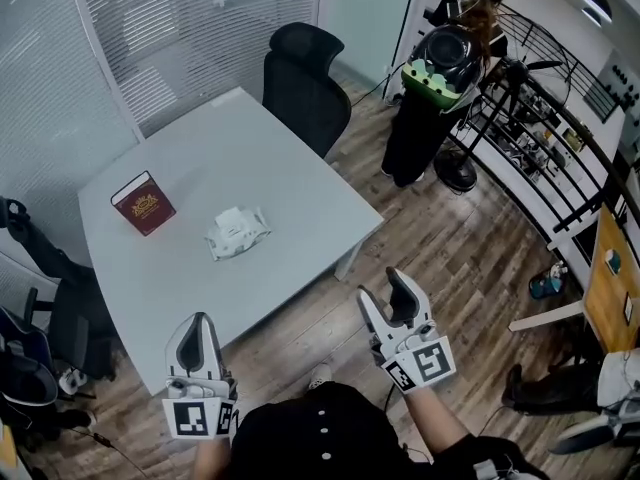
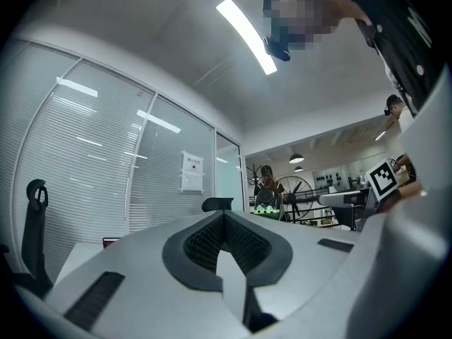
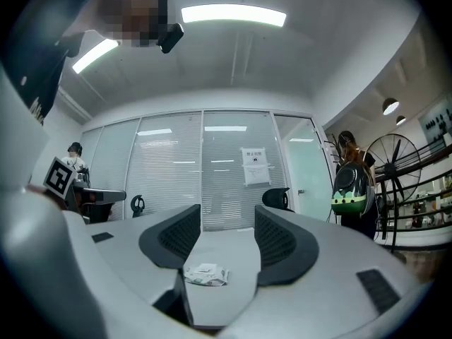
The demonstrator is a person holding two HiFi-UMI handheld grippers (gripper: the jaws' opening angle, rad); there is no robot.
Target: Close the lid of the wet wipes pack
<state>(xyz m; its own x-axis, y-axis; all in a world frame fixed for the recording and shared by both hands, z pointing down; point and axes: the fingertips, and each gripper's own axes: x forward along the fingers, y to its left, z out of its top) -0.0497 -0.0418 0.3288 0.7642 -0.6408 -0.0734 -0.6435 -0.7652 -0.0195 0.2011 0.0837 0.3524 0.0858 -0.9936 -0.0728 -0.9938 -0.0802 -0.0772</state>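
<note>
Head view: the wet wipes pack (image 1: 238,232) lies mid-table (image 1: 300,183), well ahead of both grippers. Left gripper view: the left gripper (image 2: 224,217) is pinched together, empty. Right gripper view: the right gripper (image 3: 226,224) gapes wide, holding nothing. It should probably come over the lid and press it flat.

Seen from above, the person holds a gripper in each hand, both pointing level and forward, either side of the torso. The left gripper (image 1: 200,320) has its jaws closed together with nothing between them. The right gripper (image 1: 383,293) has its jaws spread wide, gripping nothing. The right forearm (image 1: 437,423) reaches out behind its marker cube (image 1: 420,361).
</note>
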